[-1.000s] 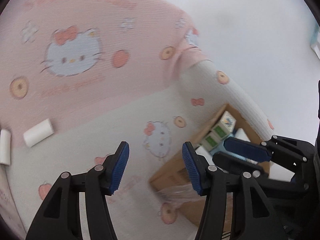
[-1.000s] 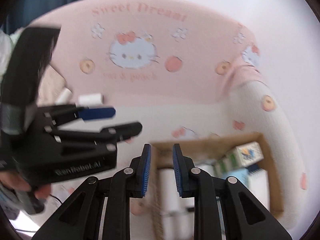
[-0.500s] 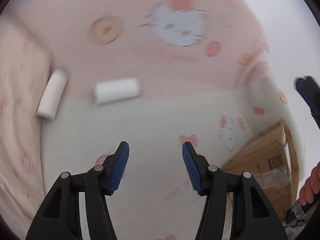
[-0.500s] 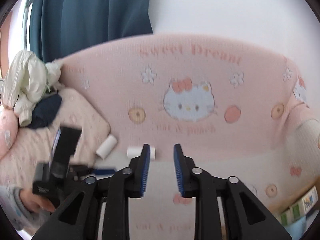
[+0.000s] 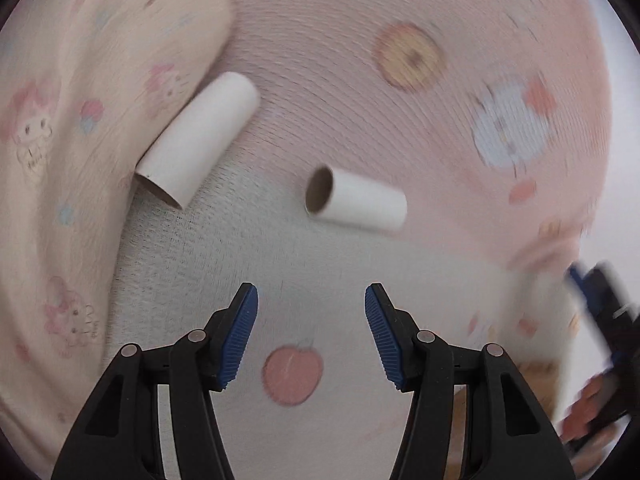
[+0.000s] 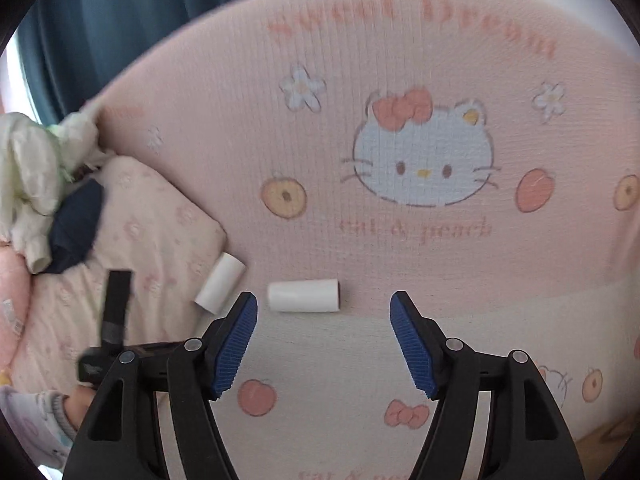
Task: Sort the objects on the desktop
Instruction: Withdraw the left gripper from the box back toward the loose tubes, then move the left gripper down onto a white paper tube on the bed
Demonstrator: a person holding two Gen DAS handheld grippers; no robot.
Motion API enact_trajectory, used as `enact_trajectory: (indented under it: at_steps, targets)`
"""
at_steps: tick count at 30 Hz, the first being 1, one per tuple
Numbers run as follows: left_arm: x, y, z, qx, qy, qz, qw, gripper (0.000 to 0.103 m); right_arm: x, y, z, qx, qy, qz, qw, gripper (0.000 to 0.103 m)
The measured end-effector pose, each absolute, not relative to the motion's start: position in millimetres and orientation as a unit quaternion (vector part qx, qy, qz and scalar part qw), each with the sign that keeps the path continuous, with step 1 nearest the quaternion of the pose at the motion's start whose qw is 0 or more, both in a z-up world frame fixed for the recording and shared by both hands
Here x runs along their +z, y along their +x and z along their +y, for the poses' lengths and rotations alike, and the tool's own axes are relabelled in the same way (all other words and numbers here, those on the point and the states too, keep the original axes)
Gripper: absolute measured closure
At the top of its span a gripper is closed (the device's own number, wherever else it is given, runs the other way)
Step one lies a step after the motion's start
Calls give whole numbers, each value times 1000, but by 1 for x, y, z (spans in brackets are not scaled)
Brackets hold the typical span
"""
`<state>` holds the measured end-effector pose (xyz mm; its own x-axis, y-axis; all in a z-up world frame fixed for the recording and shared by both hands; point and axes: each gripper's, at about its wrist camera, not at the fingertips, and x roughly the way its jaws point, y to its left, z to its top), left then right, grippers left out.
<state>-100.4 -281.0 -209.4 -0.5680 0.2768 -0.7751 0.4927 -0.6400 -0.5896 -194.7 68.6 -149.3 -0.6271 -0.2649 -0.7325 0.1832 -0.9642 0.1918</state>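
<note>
White cardboard tubes, two, lie on a pink-and-cream cartoon-cat blanket (image 6: 400, 240). Near tube (image 5: 356, 202): on its side, open end toward 9 o'clock, at 12 o'clock from the left tongs (image 5: 311, 336). Far tube (image 5: 198, 140): slanted, at 10 o'clock, its lower end at the edge of a pale printed pillow (image 5: 80, 120); the tubes lie apart. Left tongs: pads apart, nothing between. Right tongs (image 6: 323, 344): jaws have just been opening, now apart, empty; the near tube sits at their 12 o'clock. Blue curtain (image 6: 140, 20) at 11 o'clock in the right wrist view.
</note>
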Motion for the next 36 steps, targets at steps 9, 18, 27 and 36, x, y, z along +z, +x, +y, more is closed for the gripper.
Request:
enact_trajectory:
  at_steps: [9, 18, 27, 36]
  targets:
    - [-207, -128, -305, -764, 442, 458, 109, 43, -209, -263, 82, -876, 474, -69, 64, 36]
    - [-218, -152, -311, -745, 431, 493, 126, 43, -254, -295, 94, -829, 520, -193, 64, 36]
    - [-240, -165, -297, -745, 431, 492, 129, 55, -283, -298, 86, -814, 539, -211, 53, 36]
    - [-235, -185, -277, -780, 430, 441, 108, 75, -286, -301, 91, -818, 525, -227, 69, 36]
